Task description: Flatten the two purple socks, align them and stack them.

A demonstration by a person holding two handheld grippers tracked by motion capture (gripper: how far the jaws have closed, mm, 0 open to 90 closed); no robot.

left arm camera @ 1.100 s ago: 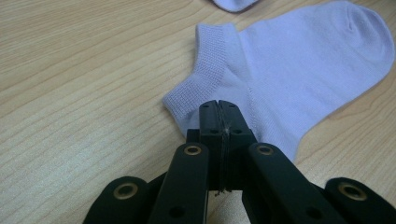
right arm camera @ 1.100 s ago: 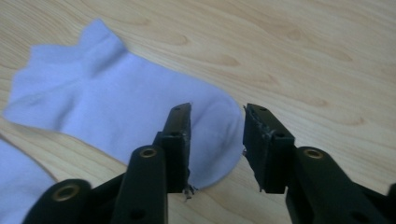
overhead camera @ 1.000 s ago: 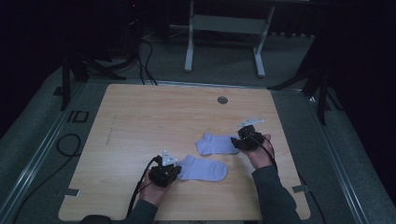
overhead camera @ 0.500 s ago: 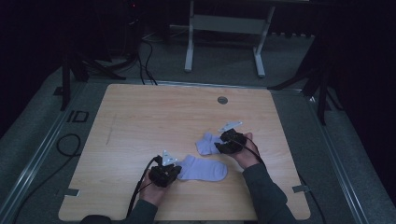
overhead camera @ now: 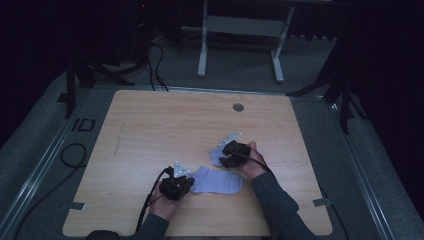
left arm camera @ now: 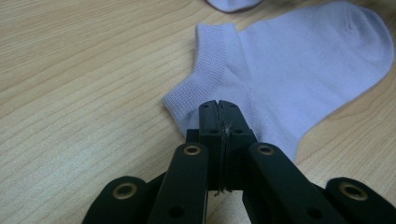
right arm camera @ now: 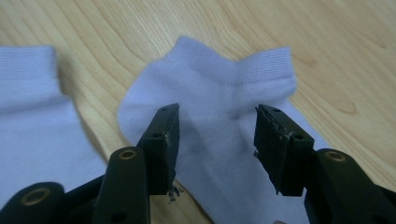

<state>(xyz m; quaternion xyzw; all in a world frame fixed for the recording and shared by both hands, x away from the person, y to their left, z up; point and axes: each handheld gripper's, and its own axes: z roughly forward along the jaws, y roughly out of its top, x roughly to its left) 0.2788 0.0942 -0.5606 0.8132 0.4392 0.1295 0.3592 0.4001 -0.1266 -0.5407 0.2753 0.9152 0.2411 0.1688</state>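
Two light, soft socks lie on the tabletop [overhead camera: 150,130]. The left gripper [left arm camera: 218,121], fully closed, pinches the near sock [left arm camera: 299,65] at its heel. The right gripper [right arm camera: 217,135], jaws just opening, hangs over the far sock [right arm camera: 224,93]; its ribbed cuff is the best place to hold.

Wooden table [overhead camera: 150,130], round grommet [overhead camera: 238,107], metal frame [overhead camera: 240,25] behind

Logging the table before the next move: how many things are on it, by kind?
Pale lilac socks: 2, the near sock by the left tongs and the far sock under the open right tongs.
Tongs: 2.
Round insert set in the table: 1.
Total: 5.
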